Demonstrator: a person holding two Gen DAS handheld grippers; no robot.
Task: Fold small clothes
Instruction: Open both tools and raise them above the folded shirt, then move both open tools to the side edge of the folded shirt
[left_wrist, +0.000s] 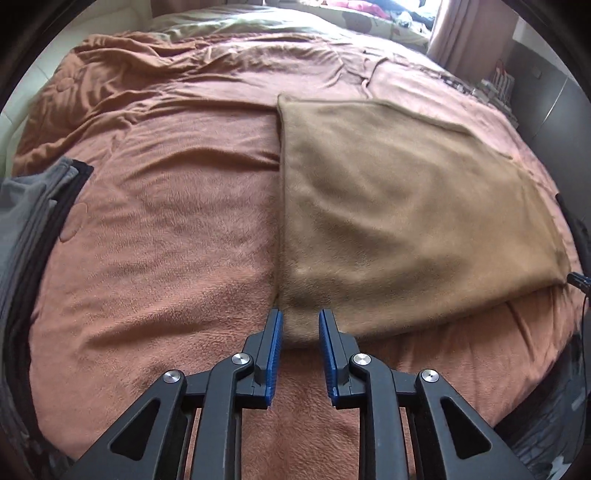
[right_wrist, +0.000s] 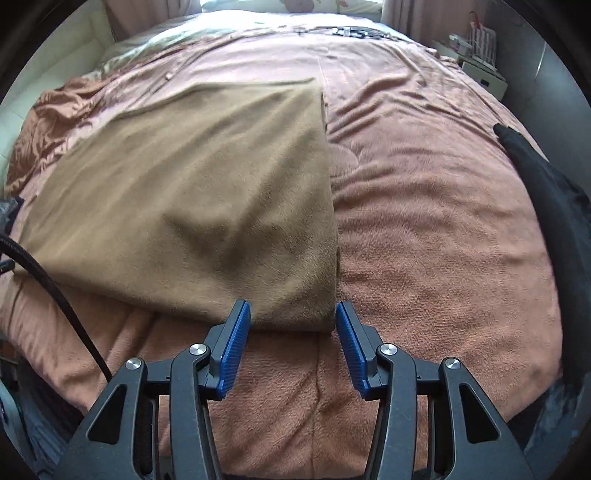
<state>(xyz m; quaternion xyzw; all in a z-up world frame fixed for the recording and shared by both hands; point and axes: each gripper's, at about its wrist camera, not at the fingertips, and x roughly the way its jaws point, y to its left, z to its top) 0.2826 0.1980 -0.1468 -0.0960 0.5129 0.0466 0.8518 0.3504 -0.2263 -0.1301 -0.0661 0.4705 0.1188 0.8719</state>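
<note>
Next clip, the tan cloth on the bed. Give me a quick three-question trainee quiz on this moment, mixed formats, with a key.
1. True or false: the tan cloth lies spread on the pink-brown bedspread.
2. Multiple choice: the left gripper is at which part of the cloth? A) its far edge B) its near left corner C) its middle
3. Fill in: the right gripper straddles the cloth's near ____ corner with its jaws apart.

Key: 1 true. 2 B. 3 right. In both wrist views the jaws stand apart around a near corner of the cloth, one gripper per corner; neither has closed on the fabric.
</note>
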